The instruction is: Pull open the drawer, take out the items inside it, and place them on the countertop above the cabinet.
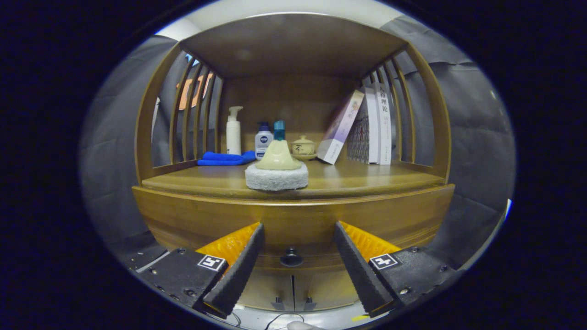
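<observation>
Gripper (298, 229) jaws spread wide, nothing held; drawer knob (291, 257) framed between fingers; scrub pad (276, 174) seated on countertop (367, 183) beyond.

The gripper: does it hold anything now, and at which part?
Nothing is held. The gripper is open, and the drawer knob sits between its fingers, untouched.

Drawer (293, 229) front runs behind both fingers (238, 270) of the gripper (298, 268), which stand spread wide w/ nothing between them but the knob (291, 257); drawer's lower corners are covered, and its inside can't be seen. Beyond the fingers, the scrub pad (276, 170) hides the base of the teal-capped bottle (279, 130) & part of the small lidded cup (303, 146). Book (340, 127) spines too small to make out. Below the knob, cabinet doors (293, 288) are cut off low down.
</observation>
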Action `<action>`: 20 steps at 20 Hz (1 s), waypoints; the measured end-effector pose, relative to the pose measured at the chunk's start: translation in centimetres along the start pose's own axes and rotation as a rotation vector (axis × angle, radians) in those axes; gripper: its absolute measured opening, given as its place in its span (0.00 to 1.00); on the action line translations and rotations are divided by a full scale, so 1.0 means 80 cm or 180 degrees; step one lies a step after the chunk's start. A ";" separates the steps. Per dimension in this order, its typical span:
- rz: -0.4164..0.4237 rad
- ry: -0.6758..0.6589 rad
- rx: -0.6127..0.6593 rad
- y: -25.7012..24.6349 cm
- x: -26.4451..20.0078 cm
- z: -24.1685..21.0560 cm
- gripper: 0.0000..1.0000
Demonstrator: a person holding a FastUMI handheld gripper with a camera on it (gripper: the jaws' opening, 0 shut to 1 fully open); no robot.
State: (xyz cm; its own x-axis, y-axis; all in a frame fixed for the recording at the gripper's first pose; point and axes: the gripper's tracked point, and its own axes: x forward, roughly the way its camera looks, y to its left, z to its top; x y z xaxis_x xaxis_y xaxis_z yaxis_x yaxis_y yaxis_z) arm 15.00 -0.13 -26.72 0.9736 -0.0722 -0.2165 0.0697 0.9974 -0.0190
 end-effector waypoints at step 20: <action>0.0192 -0.0610 0.0015 -0.026 -0.170 0.173 0.99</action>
State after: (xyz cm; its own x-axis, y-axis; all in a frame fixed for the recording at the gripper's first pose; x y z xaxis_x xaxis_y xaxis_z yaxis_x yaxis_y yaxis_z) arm 4.64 -1.20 -10.25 0.9996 -0.0108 -0.0273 0.0106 0.9999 -0.0070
